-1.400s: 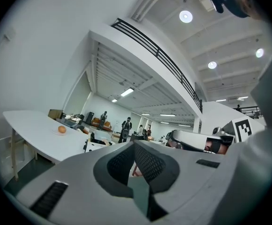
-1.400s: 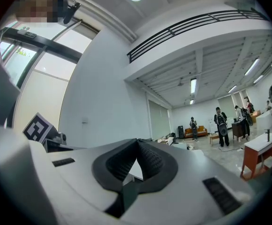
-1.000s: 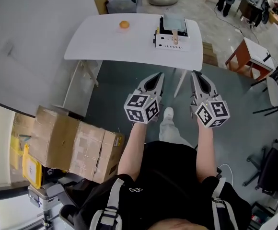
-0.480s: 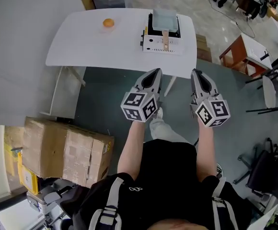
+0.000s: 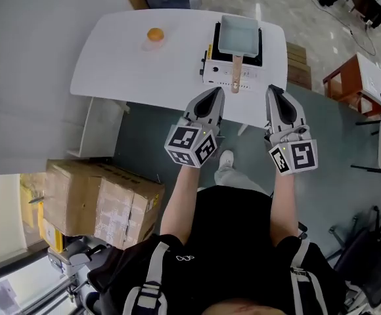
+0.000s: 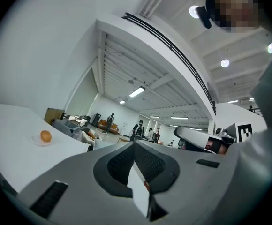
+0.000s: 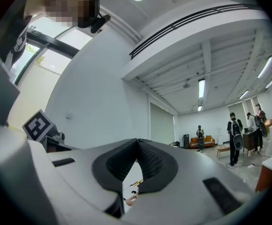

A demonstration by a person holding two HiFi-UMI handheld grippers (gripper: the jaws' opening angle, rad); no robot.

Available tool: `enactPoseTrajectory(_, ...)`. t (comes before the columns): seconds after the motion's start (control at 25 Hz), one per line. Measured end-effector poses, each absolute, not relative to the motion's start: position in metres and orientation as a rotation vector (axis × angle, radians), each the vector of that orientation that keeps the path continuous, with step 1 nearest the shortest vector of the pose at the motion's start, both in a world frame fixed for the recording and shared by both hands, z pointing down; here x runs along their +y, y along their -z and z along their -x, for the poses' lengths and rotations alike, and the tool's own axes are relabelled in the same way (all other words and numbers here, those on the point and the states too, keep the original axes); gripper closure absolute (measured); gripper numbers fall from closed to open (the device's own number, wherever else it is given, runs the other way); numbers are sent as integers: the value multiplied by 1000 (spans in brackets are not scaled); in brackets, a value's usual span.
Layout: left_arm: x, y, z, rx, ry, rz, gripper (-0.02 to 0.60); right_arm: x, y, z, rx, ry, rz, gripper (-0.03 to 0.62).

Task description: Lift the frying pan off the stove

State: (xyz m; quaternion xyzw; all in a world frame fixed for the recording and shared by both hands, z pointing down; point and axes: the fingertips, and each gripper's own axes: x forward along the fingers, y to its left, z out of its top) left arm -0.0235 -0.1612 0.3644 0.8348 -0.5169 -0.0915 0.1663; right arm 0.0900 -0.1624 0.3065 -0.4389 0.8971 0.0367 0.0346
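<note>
- Head view: the left gripper [image 5: 215, 92] and right gripper [image 5: 273, 89] are held level and side by side, with their tips at the near edge of the white table [image 5: 112, 71].
- The square frying pan [image 5: 239, 33] is seen resting on the white portable stove [image 5: 223, 77], just ahead of the tips. Its wooden handle [image 5: 236, 77] is pointed back between the two grippers.
- An orange [image 5: 154, 35] is placed ahead and left of the left gripper.
- Left gripper view: the jaws are pressed together, with nothing gripped.
- Right gripper view: the jaws are likewise closed and empty. A small pale shape below the pads is possibly the handle's end.
</note>
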Motion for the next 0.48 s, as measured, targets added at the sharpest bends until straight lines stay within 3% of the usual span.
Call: enactPoseTrajectory(0.48, -249, -348, 19, -1561, 237, -2411, 586, -268, -314, -107, 2723, -29, 1289, 595)
